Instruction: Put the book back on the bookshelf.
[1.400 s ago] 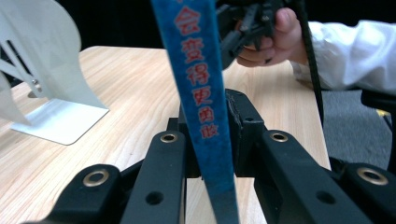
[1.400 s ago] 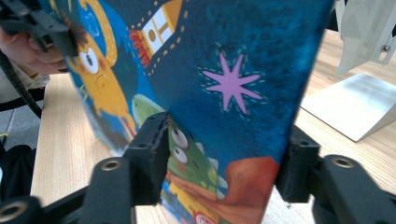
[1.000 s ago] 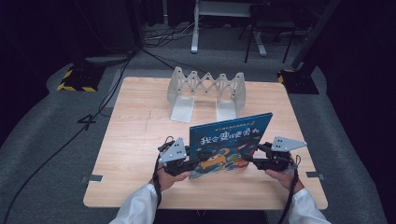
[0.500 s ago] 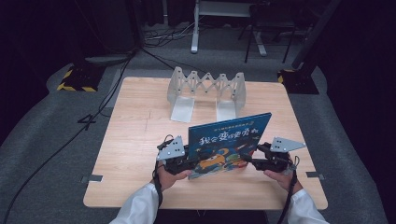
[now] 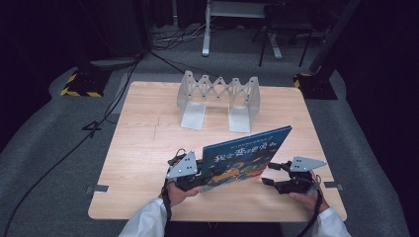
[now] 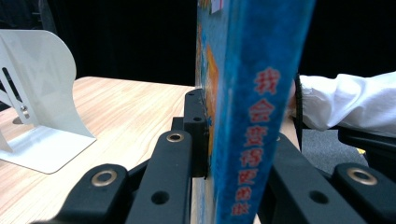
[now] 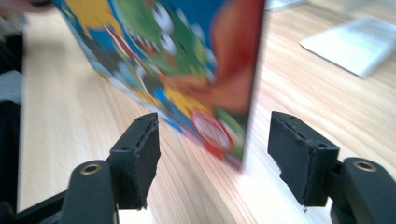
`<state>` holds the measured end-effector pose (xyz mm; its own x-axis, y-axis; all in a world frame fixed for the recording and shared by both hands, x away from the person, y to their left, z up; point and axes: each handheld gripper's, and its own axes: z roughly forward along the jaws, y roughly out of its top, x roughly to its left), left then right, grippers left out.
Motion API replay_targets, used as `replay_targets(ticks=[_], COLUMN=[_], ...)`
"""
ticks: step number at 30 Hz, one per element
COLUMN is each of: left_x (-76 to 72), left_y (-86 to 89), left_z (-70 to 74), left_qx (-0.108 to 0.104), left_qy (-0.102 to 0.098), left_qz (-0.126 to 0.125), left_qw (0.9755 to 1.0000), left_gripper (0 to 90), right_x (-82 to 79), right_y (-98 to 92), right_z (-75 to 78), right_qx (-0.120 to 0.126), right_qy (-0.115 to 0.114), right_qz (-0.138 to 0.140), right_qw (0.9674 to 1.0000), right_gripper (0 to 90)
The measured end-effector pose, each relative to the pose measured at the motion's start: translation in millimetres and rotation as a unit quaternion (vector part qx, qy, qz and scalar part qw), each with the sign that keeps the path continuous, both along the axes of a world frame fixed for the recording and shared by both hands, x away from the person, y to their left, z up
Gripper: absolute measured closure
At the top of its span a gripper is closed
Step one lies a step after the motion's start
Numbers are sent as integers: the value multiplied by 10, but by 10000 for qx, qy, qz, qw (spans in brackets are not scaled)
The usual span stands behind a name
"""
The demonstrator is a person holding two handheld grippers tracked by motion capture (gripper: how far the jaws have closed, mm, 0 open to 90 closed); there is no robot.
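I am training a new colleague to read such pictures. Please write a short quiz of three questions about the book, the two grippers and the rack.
1. True or false: the left gripper is shut on the book.
2. The jaws of the right gripper are: A) pressed on the book; B) apart, with the book's corner between them, untouched; C) shut on the rack.
3. What stands on the table beyond the book?

Key:
1. True; its jaws clamp the book at the spine.
2. B; they have just been opening.
3. A grey folding book rack, with nothing in it.
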<state>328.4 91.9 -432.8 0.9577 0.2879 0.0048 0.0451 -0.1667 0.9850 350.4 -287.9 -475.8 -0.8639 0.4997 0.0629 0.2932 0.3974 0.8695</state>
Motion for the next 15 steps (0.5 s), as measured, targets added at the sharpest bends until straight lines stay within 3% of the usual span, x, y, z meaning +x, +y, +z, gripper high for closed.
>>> replay_targets(ticks=[10,15], left_x=[42,42], left_y=[-25,-33], left_z=[-137,-110], left_qx=[49,141], left_qy=[123,100], left_qz=[234,322], left_qw=[9996,9993], left_gripper=[801,807], right_x=[-13,-5], right_y=[-230,-237], right_z=[-74,-93], right_qx=[54,12], right_qy=[108,143], right_qz=[-463,-498], right_qw=[9989,9987], right_gripper=[353,354])
